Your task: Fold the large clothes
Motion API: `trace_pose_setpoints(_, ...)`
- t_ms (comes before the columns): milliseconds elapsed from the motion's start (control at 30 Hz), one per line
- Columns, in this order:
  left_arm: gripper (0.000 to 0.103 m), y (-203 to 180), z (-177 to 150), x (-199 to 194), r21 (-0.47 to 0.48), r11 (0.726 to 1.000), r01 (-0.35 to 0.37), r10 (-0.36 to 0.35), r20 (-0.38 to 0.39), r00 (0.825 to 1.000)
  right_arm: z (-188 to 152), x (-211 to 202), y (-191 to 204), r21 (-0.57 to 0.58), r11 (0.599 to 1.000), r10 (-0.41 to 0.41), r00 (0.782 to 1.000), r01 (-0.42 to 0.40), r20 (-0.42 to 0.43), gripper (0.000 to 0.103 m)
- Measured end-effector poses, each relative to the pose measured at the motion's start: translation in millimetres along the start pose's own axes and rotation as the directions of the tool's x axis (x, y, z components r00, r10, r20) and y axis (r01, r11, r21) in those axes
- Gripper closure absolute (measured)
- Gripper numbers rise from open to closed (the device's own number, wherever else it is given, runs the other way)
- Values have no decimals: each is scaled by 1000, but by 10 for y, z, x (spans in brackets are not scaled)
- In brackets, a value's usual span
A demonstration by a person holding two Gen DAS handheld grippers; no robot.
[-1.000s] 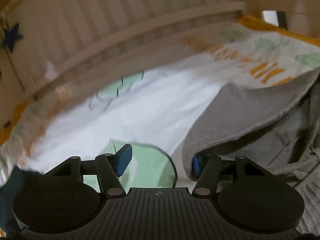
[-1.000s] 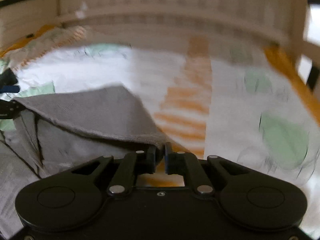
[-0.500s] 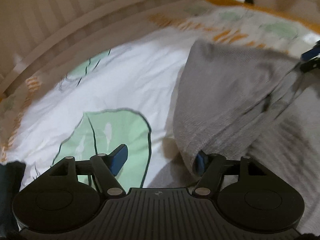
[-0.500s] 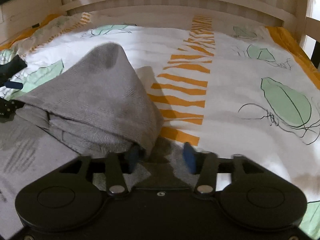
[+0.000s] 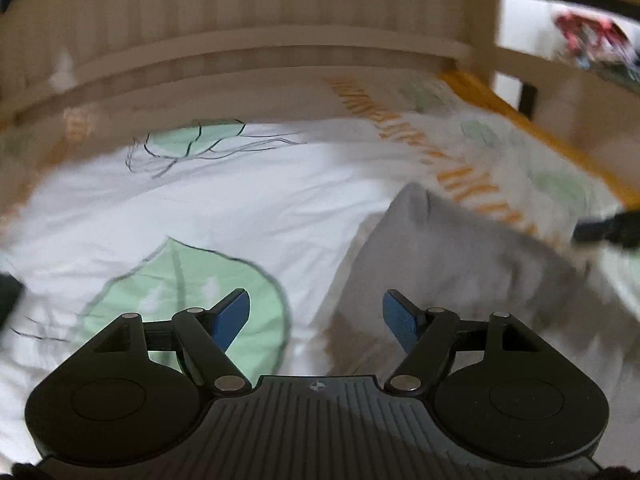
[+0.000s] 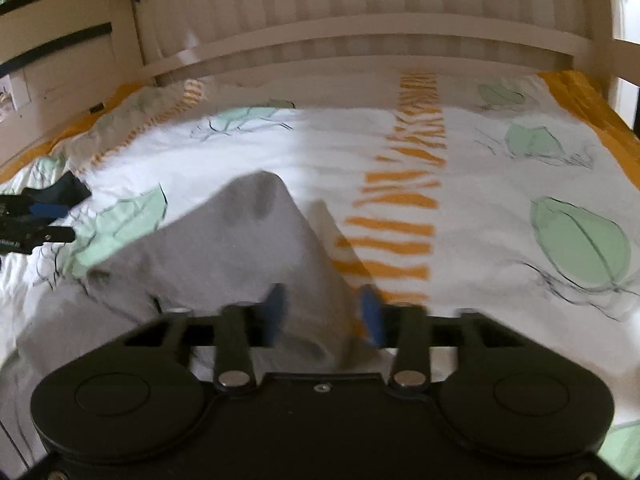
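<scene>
A grey knit garment (image 6: 240,256) lies folded over in a heap on the bed; in the left wrist view it (image 5: 452,256) sits to the right of centre. My left gripper (image 5: 316,318) is open and empty, above the garment's left edge. My right gripper (image 6: 322,314) is open and empty, its blue fingers standing either side of the garment's near fold without holding it. The left gripper also shows in the right wrist view (image 6: 36,224) at the left, and the right gripper shows in the left wrist view (image 5: 608,230) at the right edge.
The bed cover (image 6: 500,208) is white with green leaves and orange stripes, with an orange border (image 6: 592,104) on the right. A pale wooden slatted headboard (image 6: 360,40) runs along the far side. A dark cloth (image 6: 68,192) lies at the left.
Both grippers have let go of the grey garment, opened and pulled back. The garment has dropped from being held up into a folded heap on the bed.
</scene>
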State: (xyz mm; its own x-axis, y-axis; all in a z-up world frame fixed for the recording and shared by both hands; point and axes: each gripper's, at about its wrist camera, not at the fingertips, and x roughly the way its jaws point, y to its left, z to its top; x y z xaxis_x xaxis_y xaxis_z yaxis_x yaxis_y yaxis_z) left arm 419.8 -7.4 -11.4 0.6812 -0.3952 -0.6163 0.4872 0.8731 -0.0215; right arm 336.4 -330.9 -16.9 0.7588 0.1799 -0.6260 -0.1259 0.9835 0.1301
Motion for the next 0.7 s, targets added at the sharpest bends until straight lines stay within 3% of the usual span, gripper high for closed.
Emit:
trace_pose_setpoints(133, 31, -165, -30, 398, -16, 1000, -15, 15, -48, 999, 51, 338, 197, 11, 999, 31, 999, -31, -6, 59)
trace_pose_setpoints(267, 28, -73, -302, 698, 8, 999, -47, 48, -173, 984, -61, 601, 177, 27, 1000, -13, 999, 15, -50, 61)
trace_pose_setpoints(367, 23, 167, -424, 724, -115, 993, 13, -34, -183, 982, -243, 657, -68, 102, 993, -47, 996, 55, -82, 66)
trace_pose_setpoints(433, 24, 222, -379, 711, -136, 990, 29, -55, -195, 979, -308, 644, -229, 169, 984, -42, 995, 56, -87, 67)
trace_pose_setpoints(700, 26, 99, 189, 490, -14, 994, 109, -110, -76, 991, 68, 449, -225, 112, 993, 42, 999, -39, -22, 54)
